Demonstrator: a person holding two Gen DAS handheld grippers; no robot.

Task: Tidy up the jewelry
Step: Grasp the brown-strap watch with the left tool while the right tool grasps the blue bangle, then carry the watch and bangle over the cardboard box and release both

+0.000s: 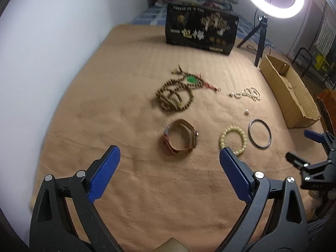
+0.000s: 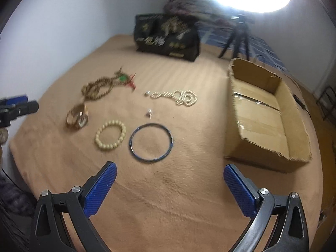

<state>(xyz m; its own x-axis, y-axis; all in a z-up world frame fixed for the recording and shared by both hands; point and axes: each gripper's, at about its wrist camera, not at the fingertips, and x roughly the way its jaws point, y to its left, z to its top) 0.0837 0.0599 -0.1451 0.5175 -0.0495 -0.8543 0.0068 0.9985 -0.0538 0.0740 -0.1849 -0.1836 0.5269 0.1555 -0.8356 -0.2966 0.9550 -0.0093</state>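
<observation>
I see brown beads (image 1: 175,93) far left, pearls (image 2: 178,97) far right, watch (image 1: 181,138), cream bracelet (image 2: 110,134), dark bangle (image 2: 151,142) nearer, all flat.

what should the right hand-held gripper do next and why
Probably lower the right hand-held gripper onto the bangle: it lies flat just ahead of the open jaws, nothing is held, and the empty box sits close beside it.
</observation>
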